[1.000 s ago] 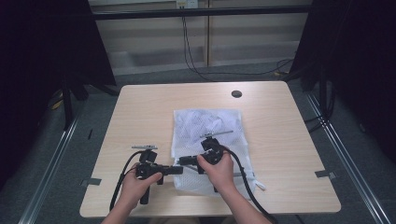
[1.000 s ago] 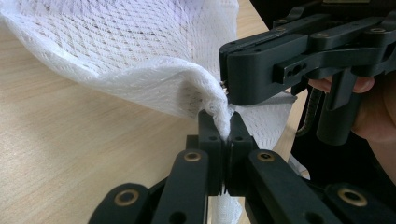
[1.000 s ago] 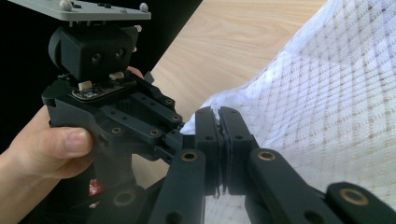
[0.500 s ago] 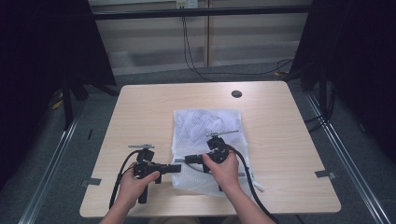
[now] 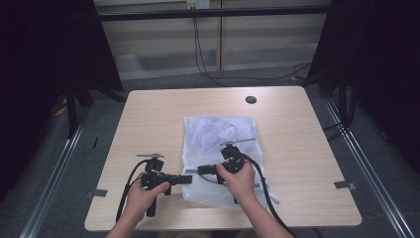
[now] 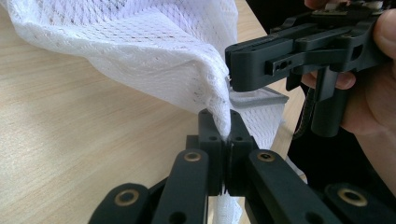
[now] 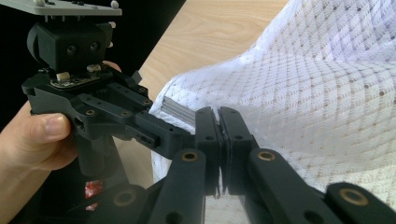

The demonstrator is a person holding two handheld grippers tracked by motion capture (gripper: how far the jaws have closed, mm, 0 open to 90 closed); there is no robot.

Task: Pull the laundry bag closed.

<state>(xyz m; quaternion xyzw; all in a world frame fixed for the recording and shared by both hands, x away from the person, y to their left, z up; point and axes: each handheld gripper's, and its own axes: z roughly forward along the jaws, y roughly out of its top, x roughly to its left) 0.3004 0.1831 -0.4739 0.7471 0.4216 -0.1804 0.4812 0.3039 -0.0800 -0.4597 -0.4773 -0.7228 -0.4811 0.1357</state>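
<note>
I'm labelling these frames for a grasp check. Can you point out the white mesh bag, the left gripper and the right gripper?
white mesh laundry bag (image 5: 218, 131): high view, flat far half of the mesh.
left gripper (image 6: 228, 135): left gripper view, between its black jaw tips, pinching mesh.
right gripper (image 7: 219, 122): right gripper view, between its black jaw tips, at the bag's edge.

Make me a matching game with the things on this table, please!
Things:
1. white mesh laundry bag
2. left gripper
3. small dark round disc
4. table

States or places:
A. light wood, carries everything
B. lying alone near the far edge
C. shut on the bag's near left edge
D. spread out in the middle, pinched by both grippers

Pairs: 1-D, 2-C, 3-B, 4-A
</note>
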